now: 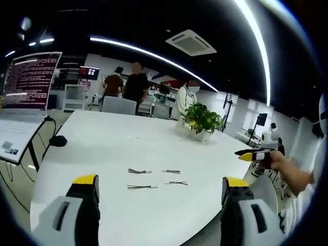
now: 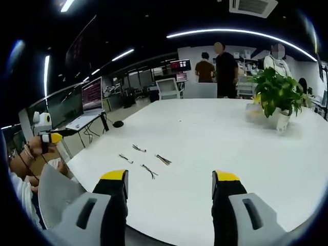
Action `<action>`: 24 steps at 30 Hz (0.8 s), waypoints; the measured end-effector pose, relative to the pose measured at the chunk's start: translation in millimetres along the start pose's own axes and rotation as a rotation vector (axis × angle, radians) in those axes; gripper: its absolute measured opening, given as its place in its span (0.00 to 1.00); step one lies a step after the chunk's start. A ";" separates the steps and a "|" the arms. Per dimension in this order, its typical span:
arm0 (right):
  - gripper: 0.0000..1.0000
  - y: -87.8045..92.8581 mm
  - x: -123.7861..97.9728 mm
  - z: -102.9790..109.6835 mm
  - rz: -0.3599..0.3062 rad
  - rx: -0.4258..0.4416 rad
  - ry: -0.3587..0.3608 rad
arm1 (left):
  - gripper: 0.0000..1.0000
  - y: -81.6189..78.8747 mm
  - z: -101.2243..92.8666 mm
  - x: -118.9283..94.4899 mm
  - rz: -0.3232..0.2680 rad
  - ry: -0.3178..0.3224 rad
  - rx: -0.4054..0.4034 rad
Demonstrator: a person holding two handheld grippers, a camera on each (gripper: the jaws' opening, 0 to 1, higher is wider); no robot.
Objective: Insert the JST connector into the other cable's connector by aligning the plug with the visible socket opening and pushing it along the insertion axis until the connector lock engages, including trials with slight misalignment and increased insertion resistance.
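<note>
Several short cables with small connectors lie loose on the white table (image 1: pixel 102 148), among them one pair (image 1: pixel 139 171) and another (image 1: pixel 142 187), well ahead of my left gripper (image 1: pixel 160 182). Its yellow-tipped jaws stand wide apart with nothing between them. The right gripper (image 1: pixel 253 155) comes in from the right, held in a hand above the table edge. In the right gripper view the same cables (image 2: pixel 149 170) lie spread left of centre on the table (image 2: pixel 215 133), beyond my right gripper (image 2: pixel 169 177), which is open and empty. The left gripper (image 2: pixel 51 137) shows at far left in a hand.
A potted plant (image 1: pixel 203 121) (image 2: pixel 277 95) stands at the far side of the table. A screen with text (image 1: pixel 31 79) and a black mouse (image 1: pixel 58 140) sit off the left end. Chairs and people stand beyond the table.
</note>
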State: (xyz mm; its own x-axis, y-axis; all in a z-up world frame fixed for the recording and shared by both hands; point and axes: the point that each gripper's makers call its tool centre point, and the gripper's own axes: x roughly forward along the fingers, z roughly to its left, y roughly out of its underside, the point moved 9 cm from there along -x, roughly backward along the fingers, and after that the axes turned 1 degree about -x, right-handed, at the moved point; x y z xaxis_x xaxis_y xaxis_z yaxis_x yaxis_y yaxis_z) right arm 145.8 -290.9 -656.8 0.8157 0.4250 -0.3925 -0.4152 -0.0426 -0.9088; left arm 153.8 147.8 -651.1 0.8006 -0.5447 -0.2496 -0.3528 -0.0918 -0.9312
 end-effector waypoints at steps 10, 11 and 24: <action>0.64 -9.1 11.3 -1.9 0.012 -0.026 -0.009 | 0.99 -10.4 4.9 11.0 0.002 0.009 0.013; 0.64 -10.3 12.7 -2.4 0.014 -0.029 -0.008 | 0.99 -11.6 5.8 12.4 0.003 0.009 0.017; 0.64 -21.1 29.8 -5.9 0.020 -0.050 -0.028 | 0.99 -23.4 15.6 23.1 -0.006 0.001 0.026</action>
State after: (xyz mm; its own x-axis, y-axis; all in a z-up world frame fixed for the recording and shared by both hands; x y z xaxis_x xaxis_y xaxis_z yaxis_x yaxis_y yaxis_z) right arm 181.3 -282.8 -650.2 0.7955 0.4489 -0.4071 -0.4100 -0.0959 -0.9070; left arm 188.1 150.4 -639.2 0.8022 -0.5452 -0.2436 -0.3353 -0.0737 -0.9392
